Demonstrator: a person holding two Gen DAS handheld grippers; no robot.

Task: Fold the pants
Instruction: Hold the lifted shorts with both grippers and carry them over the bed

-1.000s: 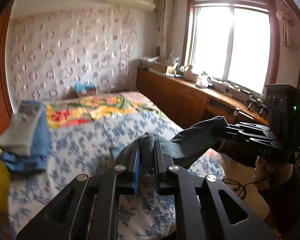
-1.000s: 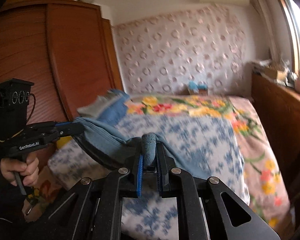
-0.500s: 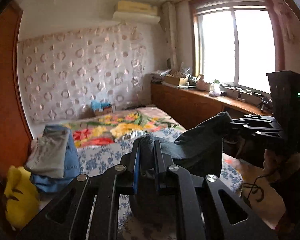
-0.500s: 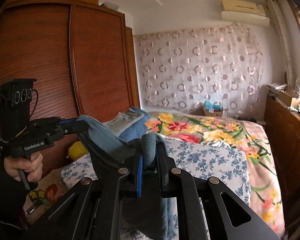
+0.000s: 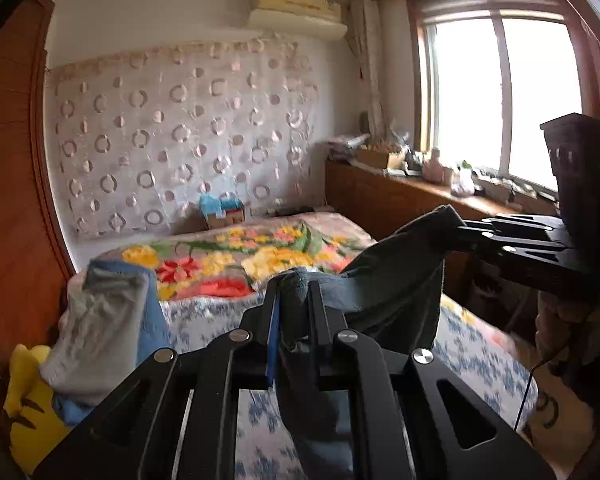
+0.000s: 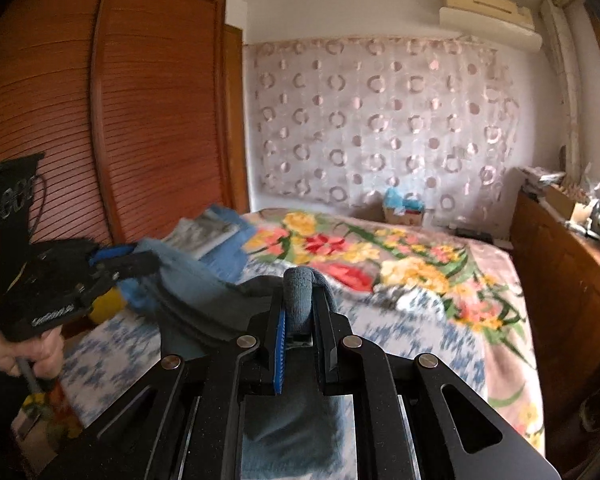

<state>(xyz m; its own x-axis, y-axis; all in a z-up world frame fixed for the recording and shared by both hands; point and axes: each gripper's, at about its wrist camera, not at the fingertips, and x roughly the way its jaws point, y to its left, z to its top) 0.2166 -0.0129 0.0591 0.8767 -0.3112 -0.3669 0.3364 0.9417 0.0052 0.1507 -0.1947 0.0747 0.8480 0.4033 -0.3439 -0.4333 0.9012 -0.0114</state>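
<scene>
At the far left of the left wrist view a yellow plush toy (image 5: 28,412) sits at the bed's edge, with a stack of folded clothes (image 5: 100,336), grey on blue, just beside it. The left gripper (image 5: 294,300) is clamped on a bunched fold of the blue-grey pants (image 5: 396,292), which span in the air above the bed (image 5: 228,256) with its blue-flowered sheet and bright floral blanket. To the right, the right gripper (image 5: 458,232) pinches the other end of the fabric, near the wooden cabinet (image 5: 384,204) under the window (image 5: 500,96). In the right wrist view the wooden wardrobe (image 6: 100,112) fills the left side; the left gripper (image 6: 150,260) there is blurred, though it seems closed on the pants (image 6: 204,292). At centre the right gripper (image 6: 298,300) is closed on a rolled edge of the cloth, the rest hanging below its fingers, over the bed (image 6: 420,280).
</scene>
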